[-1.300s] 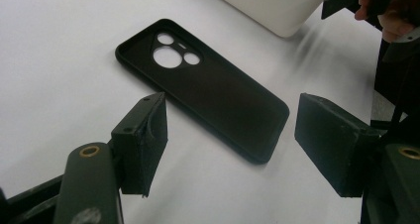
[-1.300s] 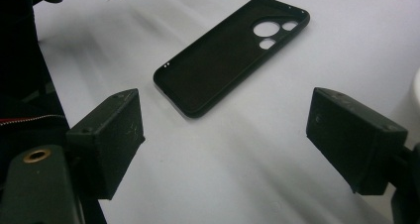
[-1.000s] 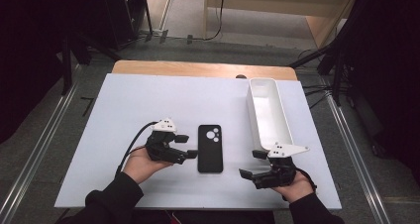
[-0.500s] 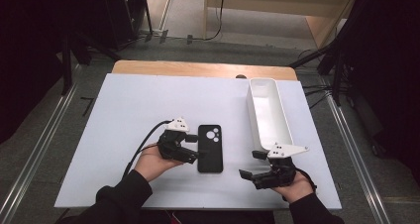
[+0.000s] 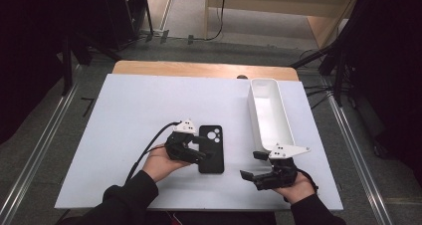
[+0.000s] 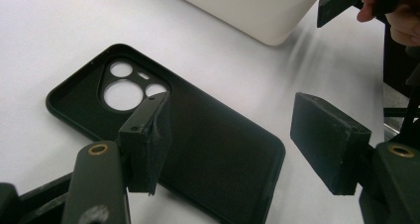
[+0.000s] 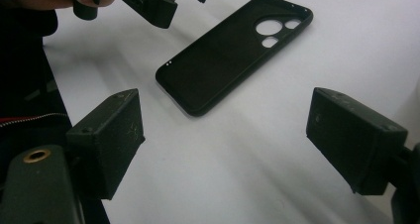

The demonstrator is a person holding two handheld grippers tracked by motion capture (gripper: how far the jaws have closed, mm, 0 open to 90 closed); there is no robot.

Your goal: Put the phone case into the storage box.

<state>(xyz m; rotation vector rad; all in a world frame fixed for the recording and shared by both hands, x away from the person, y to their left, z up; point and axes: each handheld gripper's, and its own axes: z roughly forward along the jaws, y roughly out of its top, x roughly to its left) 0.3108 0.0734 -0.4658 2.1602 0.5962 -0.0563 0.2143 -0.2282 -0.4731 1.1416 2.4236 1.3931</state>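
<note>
White table (image 5: 124,135) amid dark room, grey floor (image 5: 45,150).

Desk (image 5: 139,110) topped with a white sheet; a strip of bare wood (image 5: 199,68) shows along its far edge. Grey floor (image 5: 45,135) on both sides of the desk, with metal rails (image 5: 35,150) running alongside. Beyond the desk, a pale wooden unit (image 5: 298,6) and a black cable (image 5: 214,33) on the floor. Dark surroundings left and right.
</note>
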